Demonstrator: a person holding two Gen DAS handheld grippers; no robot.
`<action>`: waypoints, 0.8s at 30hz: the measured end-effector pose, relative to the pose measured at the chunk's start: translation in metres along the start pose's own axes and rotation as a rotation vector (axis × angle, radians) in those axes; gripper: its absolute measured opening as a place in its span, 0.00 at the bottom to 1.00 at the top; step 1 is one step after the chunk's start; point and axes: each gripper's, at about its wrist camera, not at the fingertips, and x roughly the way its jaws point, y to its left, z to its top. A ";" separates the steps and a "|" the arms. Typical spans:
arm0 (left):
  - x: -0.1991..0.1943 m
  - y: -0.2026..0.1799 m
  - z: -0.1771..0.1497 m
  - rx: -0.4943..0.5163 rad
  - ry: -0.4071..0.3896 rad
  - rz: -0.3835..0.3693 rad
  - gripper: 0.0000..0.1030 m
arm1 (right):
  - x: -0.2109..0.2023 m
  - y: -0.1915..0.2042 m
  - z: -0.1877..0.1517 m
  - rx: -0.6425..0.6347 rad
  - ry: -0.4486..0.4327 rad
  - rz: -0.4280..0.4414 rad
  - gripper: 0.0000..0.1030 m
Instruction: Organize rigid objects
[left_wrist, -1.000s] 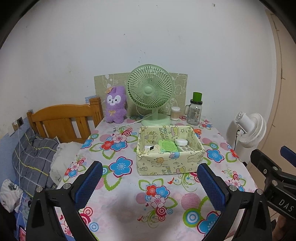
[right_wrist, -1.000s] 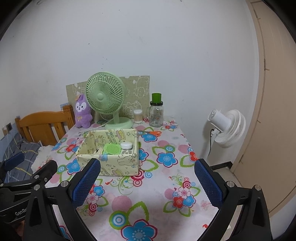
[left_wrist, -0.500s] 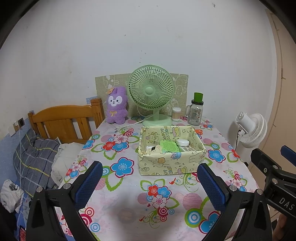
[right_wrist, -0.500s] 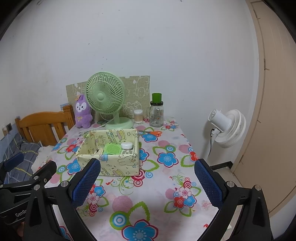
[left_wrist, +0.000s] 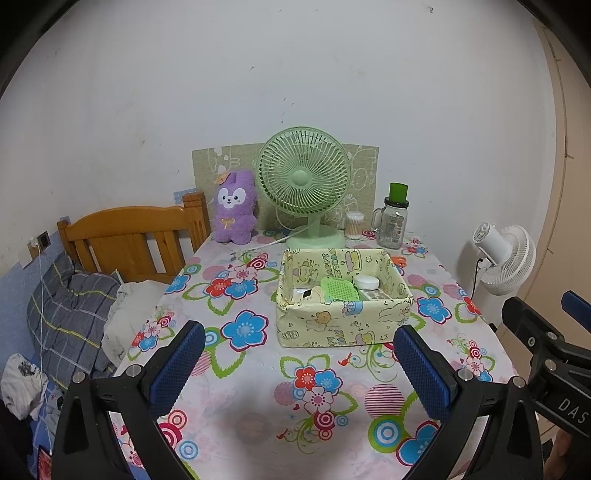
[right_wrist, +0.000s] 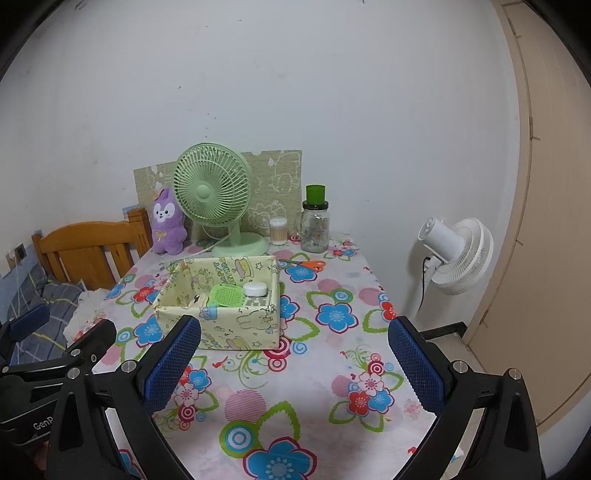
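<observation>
A yellow cartoon-print box (left_wrist: 343, 325) (right_wrist: 236, 325) stands mid-table. Inside it lie a green perforated plate (left_wrist: 340, 288) (right_wrist: 227, 295), a white round case (left_wrist: 366, 283) (right_wrist: 255, 288), a sheet with small squares and a small white item. My left gripper (left_wrist: 301, 369) is open and empty, held over the table's near edge, in front of the box. My right gripper (right_wrist: 293, 363) is open and empty, to the right of the left one, over the table's near right part.
At the table's back stand a green fan (left_wrist: 304, 184), a purple plush (left_wrist: 234, 206), a cotton-swab jar (left_wrist: 354, 225) and a glass jar with green lid (left_wrist: 395, 221). Orange scissors (right_wrist: 314, 264) lie behind the box. A wooden bed headboard (left_wrist: 129, 236) is left, a white floor fan (right_wrist: 458, 254) right.
Both grippers have drawn back slightly from the box, which now looks a little smaller and farther. Both stay open and empty. Nothing on the table moved.
</observation>
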 end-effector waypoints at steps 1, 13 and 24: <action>0.000 0.000 0.000 0.001 0.003 -0.001 1.00 | 0.000 0.000 0.000 0.000 -0.002 -0.001 0.99; 0.002 -0.003 0.000 0.007 0.004 0.007 1.00 | 0.001 -0.001 0.000 0.008 -0.004 0.008 0.99; 0.003 -0.004 0.000 0.009 0.004 0.002 1.00 | 0.000 -0.004 0.000 0.014 -0.004 0.009 0.99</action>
